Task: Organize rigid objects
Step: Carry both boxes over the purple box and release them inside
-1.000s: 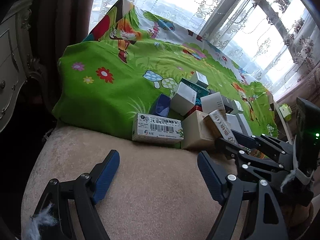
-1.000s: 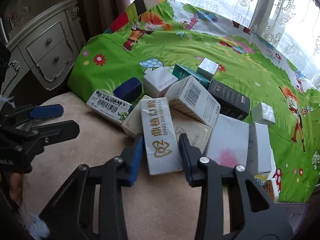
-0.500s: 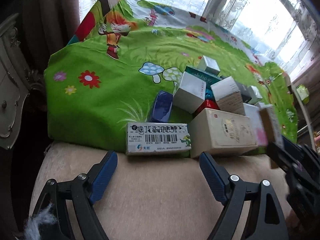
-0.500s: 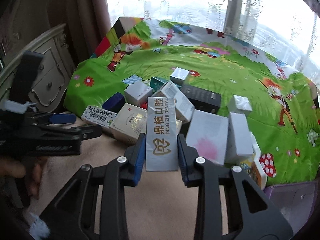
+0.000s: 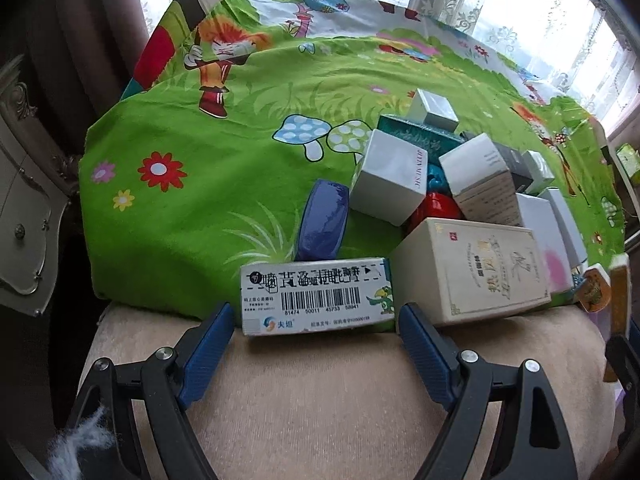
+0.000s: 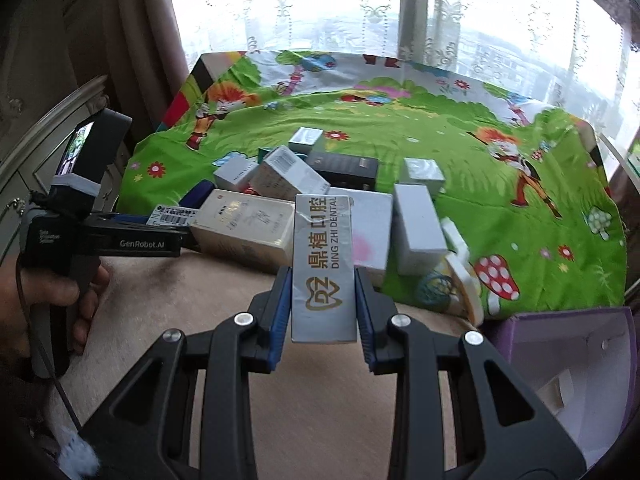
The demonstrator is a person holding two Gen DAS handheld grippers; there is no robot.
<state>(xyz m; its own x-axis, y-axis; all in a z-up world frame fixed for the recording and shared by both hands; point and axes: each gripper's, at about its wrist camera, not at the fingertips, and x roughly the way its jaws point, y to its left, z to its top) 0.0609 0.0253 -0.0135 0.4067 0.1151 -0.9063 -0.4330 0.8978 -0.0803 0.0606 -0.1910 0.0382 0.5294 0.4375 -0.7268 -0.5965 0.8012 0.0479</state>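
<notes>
Boxes in a loose heap are what the task concerns, and the nearest risk sits with the silver dental box, pinched upright between the blue pads of the right gripper and lifted clear of the beige cushion. The pads grip only its lower end, so most of its length stands free above them; a quick swing or a knock against a neighbour could lever it round in the grip or let it slide out. Off to the lower right an open purple container shows at the frame edge, possibly where the box belongs, though that is a guess. The left gripper stands spread wide, nothing between its fingers, framing the white barcode box that lies flat at the seam where the cushion meets the green cartoon cloth. Its right finger is just beside the cream gold-printed box, so closing could catch that box as well, or shove it. Behind these, a blue box, a white cube box and others lean on each other on the soft cloth; pulling the front ones away could let the heap slump or tumble forward off the cushion edge.
</notes>
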